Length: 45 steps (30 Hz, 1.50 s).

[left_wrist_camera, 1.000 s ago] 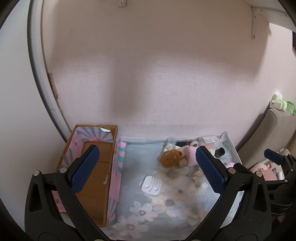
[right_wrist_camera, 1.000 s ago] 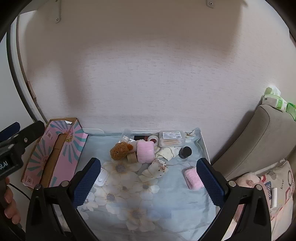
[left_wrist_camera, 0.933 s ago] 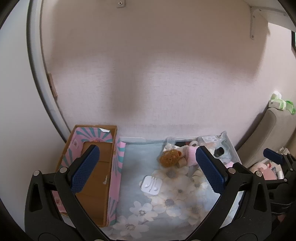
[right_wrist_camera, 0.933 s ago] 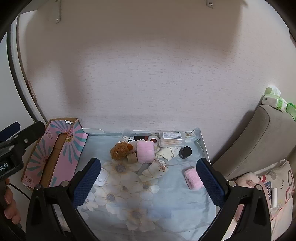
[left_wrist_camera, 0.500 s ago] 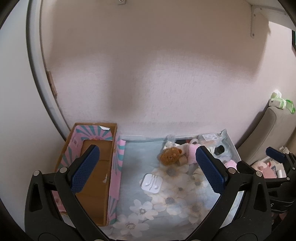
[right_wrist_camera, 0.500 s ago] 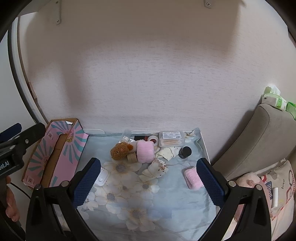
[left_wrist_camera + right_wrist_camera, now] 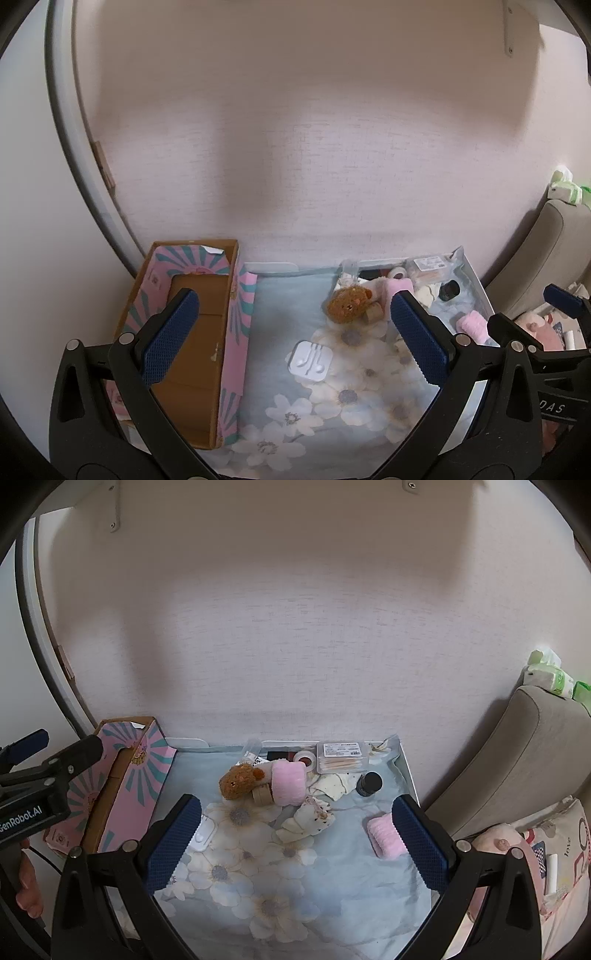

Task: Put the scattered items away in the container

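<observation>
Left gripper [image 7: 295, 336]: your blue-padded jaws stand wide apart, empty, above the floral blue cloth [image 7: 295, 417].
Right gripper [image 7: 295, 834]: yours gapes too, holding nothing.
Container: pink-and-teal cardboard box [image 7: 192, 332], open at the cloth's left edge.
Scattered items: brown plush toy [image 7: 238, 781], pink fluffy roll [image 7: 288, 782], white earphone case [image 7: 310, 360], all on the cloth.

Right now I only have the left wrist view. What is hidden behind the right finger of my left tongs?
Observer: A crumpled cream spotted cloth lies there, just in front of the large pink roll.
Operator: Are the right tongs carrying anything?
Observer: No. The right tongs are open and empty above the floral sheet.
Operator: What is in the clear box by the wall?
Observer: The clear box holds cotton swabs under a white label.
</observation>
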{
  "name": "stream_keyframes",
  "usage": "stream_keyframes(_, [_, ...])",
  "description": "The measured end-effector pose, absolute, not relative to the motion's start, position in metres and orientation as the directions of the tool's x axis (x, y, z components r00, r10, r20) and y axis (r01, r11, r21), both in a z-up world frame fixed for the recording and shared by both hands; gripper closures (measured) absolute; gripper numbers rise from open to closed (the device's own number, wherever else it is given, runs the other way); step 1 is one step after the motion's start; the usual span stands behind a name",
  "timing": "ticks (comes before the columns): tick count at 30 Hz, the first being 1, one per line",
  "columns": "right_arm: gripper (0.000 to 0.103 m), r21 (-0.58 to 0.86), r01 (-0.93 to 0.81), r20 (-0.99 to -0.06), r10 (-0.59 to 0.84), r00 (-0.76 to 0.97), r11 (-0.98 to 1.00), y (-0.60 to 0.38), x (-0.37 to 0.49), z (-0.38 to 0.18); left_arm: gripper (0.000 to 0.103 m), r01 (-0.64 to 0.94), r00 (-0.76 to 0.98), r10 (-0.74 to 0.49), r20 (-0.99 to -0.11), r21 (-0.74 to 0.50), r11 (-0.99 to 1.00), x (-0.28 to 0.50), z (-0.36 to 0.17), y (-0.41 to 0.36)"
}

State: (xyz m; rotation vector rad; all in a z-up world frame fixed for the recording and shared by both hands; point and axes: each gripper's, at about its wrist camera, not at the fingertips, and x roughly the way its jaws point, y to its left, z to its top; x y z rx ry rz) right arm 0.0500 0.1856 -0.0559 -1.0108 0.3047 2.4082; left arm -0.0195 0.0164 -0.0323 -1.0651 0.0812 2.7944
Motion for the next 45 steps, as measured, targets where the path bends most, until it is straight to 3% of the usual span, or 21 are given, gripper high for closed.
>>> stream_keyframes(8, [0.000,0.028,-0.536,-0.694,0.370,-0.618,-0.844,0.191,0.055,-0.060,0.000,-0.146,-0.761,0.089,-0.643,0.035,-0.989,-0.021,-0.034,0.013])
stream_keyframes(29, [0.000,0.070,-0.541,-0.704,0.342,-0.622,-0.838,0.207,0.066,-0.064,0.000,-0.314,-0.719,0.275,-0.638,-0.056,-0.948,-0.024,-0.039,0.019])
stream_keyframes(35, [0.000,0.051,-0.513,-0.720,0.324,-0.614,-0.857,0.220,0.070,-0.079,0.000,-0.416,-0.641,0.326,-0.695,-0.042,-0.908,-0.021,-0.081,0.032])
stream_keyframes(45, [0.000,0.055,-0.405,-0.785,0.211,-0.583,-0.913,0.244,0.052,-0.149,0.003,-0.450,-0.573,0.250,-0.781,0.045,-0.892,-0.033,-0.192,0.064])
